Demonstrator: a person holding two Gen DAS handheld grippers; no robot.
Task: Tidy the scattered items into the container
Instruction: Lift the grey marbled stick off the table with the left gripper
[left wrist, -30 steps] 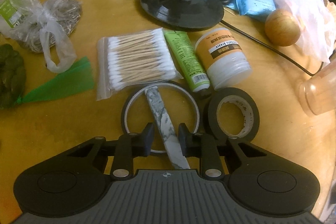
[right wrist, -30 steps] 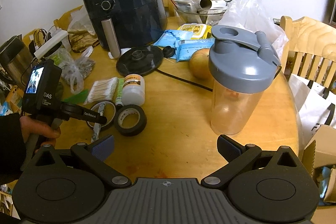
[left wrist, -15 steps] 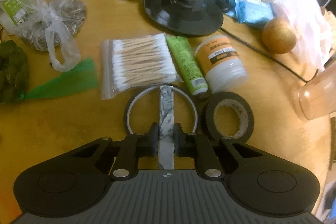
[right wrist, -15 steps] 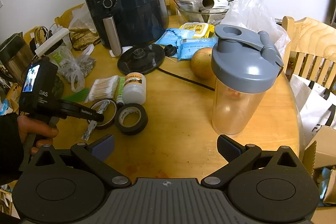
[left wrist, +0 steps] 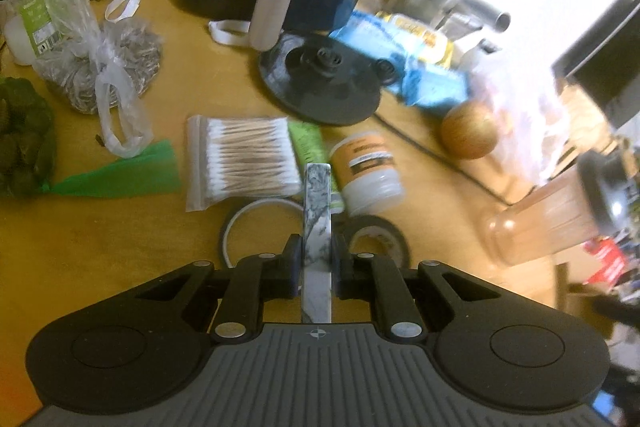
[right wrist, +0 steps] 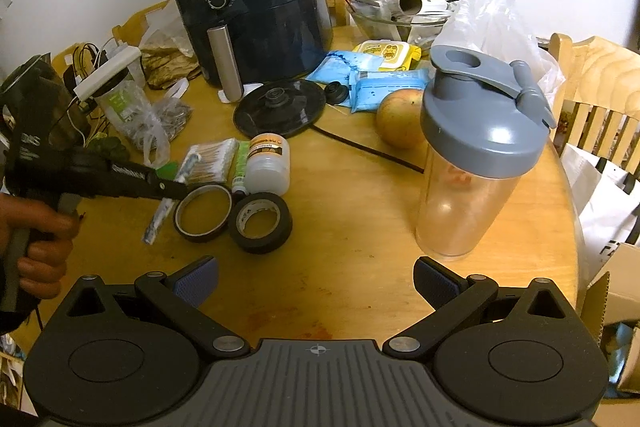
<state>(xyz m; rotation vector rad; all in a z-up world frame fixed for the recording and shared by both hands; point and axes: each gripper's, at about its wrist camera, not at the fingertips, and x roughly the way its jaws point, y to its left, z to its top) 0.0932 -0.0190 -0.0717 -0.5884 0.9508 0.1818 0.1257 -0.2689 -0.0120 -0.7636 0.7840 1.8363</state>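
My left gripper [left wrist: 317, 259] is shut on a marbled grey-and-white strip [left wrist: 317, 211], held off the table. In the right wrist view the strip [right wrist: 158, 217] hangs tilted from the left gripper [right wrist: 176, 189] above the wood. Below it lie a thin tape ring [left wrist: 260, 223], a black tape roll [left wrist: 376, 235], a bag of cotton swabs [left wrist: 244, 159], a green tube [left wrist: 308, 143] and a white jar with an orange label [left wrist: 368, 167]. A clear shaker bottle with a grey lid [right wrist: 476, 155] stands at the right. My right gripper [right wrist: 316, 279] hangs open and empty over bare table.
A black air fryer [right wrist: 256, 11] stands at the back, with a black kettle base [right wrist: 280, 107] and its cord before it. An apple [right wrist: 400, 121], blue packets [right wrist: 384, 83] and plastic bags [right wrist: 148, 123] crowd the table. A wooden chair [right wrist: 592, 87] is at the right edge.
The left gripper closed on the marbled strip, straightened it between its fingers and lifted it off the tape ring. The right gripper kept still.
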